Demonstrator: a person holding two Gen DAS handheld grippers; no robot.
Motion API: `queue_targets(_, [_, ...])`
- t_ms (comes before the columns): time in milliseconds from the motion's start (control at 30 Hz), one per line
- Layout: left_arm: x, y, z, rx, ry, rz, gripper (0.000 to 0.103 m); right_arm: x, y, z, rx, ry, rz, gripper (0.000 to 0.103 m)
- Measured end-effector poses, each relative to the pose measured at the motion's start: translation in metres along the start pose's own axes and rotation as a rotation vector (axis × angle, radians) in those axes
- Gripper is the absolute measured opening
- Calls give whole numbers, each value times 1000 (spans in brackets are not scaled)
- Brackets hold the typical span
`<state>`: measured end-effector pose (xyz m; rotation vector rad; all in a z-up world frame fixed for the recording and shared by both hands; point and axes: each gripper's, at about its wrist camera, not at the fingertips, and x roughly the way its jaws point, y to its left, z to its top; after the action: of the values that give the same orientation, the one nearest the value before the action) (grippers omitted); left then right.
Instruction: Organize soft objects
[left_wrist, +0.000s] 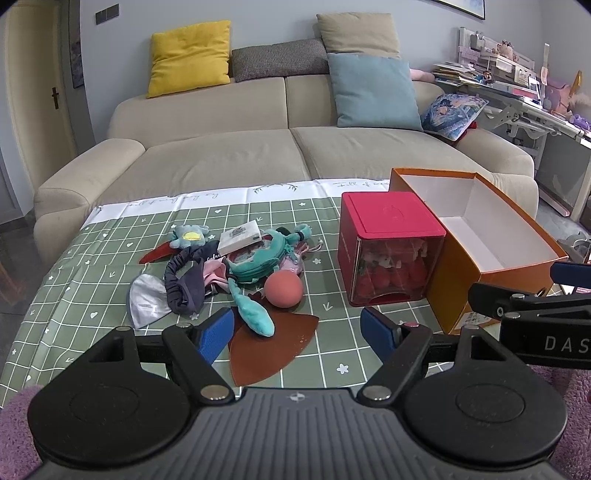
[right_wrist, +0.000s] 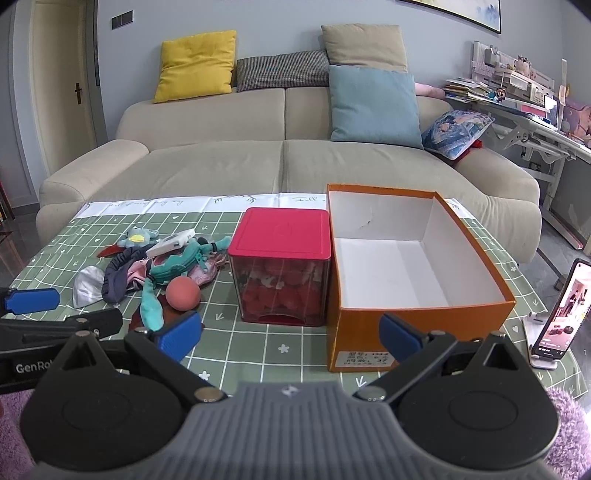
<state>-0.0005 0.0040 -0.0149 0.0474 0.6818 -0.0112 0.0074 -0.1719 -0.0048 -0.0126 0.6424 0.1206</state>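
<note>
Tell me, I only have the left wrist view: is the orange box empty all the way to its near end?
Observer: Yes. The right wrist view looks down into the orange box, and its white floor is bare right up to the near wall.
Operator: Anything past its right side?
Observer: A phone stands propped on a white stand just right of the box, with its screen lit.
Operator: And the right gripper, open or shut?
Observer: The right gripper is open and holds nothing. Its right-hand finger is in front of the box's near wall.
</note>
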Motion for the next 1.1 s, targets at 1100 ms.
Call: queue_targets(1100, [-2,0,1,4,-3,-2,91,0,0,-1,-2,3,0,100])
